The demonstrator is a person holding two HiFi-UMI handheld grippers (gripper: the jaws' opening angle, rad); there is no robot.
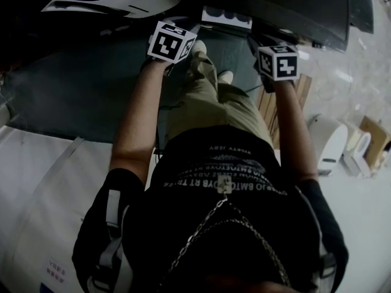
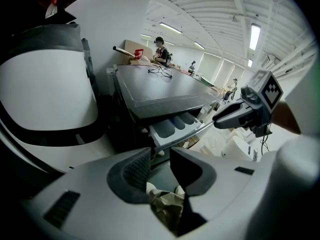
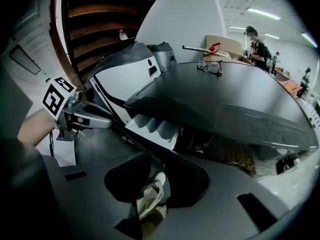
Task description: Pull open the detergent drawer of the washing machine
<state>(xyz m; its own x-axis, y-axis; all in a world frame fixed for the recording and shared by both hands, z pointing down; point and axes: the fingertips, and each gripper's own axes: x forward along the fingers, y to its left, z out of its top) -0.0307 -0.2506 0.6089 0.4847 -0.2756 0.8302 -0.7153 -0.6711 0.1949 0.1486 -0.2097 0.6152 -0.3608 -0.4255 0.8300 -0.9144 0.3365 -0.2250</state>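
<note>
The detergent drawer stands pulled out of the dark washing machine; it is white with several blue-grey compartments. My left gripper hangs just left of and below the drawer's front. My right gripper is just to the drawer's right. Neither touches it. In the left gripper view my own jaws stand a little apart with only the person's trousers and shoes showing through. The right gripper's own jaws look the same. Each gripper shows in the other's view: right gripper, left gripper.
A white appliance with a black band stands left of the machine. Spectacles lie on the machine's dark top. A wooden pallet, white fixtures and cardboard boxes sit on the floor at right. A person stands far back.
</note>
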